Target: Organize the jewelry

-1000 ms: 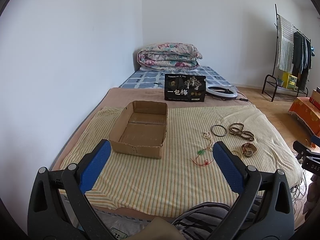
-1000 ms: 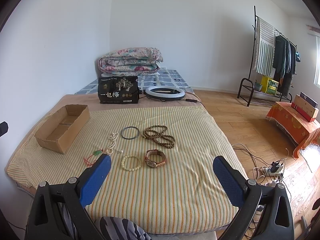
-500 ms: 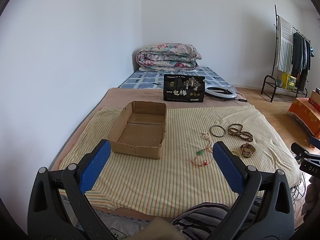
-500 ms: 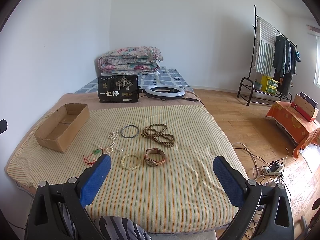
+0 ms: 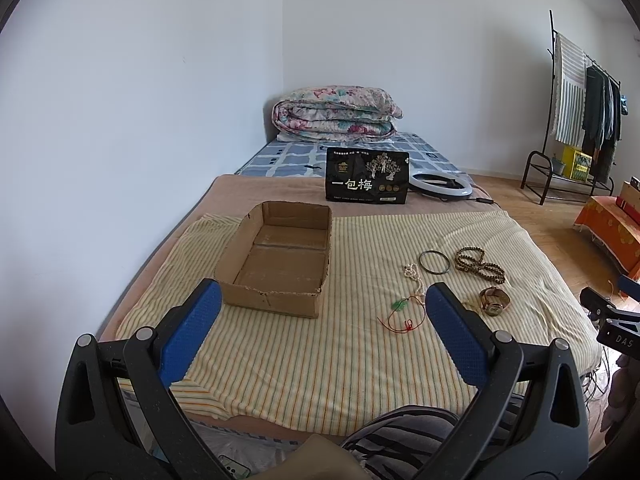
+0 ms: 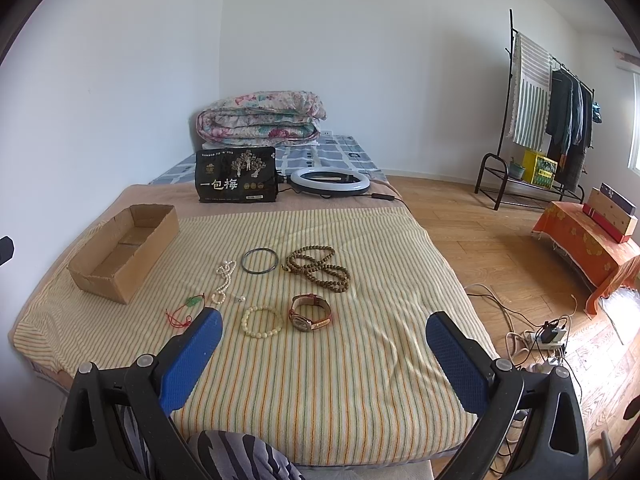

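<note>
An empty cardboard box (image 5: 280, 262) (image 6: 124, 252) sits on the left of a striped cloth. To its right lie a dark bangle (image 6: 259, 260), brown prayer beads (image 6: 318, 268), a pearl strand (image 6: 224, 280), a red cord with a green pendant (image 6: 186, 310), a pale bead bracelet (image 6: 262, 322) and a wristwatch (image 6: 310, 312). My left gripper (image 5: 322, 312) is open and empty, well short of the box. My right gripper (image 6: 322, 344) is open and empty, short of the bracelet and watch.
A black printed bag (image 6: 236, 174) and a ring light (image 6: 330, 180) stand behind the cloth, with a folded quilt (image 6: 260, 120) at the back. A clothes rack (image 6: 548, 112), an orange-covered stand (image 6: 588, 240) and floor cables (image 6: 540, 332) lie to the right.
Both grippers have shifted very slightly; the scene sits a little lower in the views. Nothing was picked up or moved.
</note>
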Tool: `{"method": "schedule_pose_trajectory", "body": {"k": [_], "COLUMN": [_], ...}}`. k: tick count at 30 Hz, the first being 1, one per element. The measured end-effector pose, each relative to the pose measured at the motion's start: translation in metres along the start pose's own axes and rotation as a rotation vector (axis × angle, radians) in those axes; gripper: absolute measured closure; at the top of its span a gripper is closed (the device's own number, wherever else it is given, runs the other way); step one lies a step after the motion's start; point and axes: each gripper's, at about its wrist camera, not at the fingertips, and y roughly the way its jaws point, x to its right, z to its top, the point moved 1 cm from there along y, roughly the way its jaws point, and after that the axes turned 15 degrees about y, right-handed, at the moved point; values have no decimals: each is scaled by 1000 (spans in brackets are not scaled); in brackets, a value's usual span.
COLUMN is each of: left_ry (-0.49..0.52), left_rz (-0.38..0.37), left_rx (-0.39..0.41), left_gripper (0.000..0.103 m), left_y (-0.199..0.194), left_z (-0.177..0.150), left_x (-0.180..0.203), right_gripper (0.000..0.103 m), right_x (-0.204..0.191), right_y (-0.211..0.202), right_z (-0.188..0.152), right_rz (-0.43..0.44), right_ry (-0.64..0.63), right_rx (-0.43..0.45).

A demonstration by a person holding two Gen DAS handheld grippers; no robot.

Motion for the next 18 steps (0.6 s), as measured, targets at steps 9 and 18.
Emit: {"method": "schedule_pose_trajectory", "body": {"k": [9,18], "left_ry": [1,-1], "left_rz": [-5,-15], "left_rx": [-5,-12], "left_gripper": [0,0], "left_y": [-1,5], "left_z": [0,-1], "left_x": [1,4], "right_gripper": [0,0], "right_x": [1,-1], "right_y": [2,8], "right_z": [-2,0], "right_rz": [-1,-8], "right_ry": [0,-12], "right_rx": [-6,-14]}}
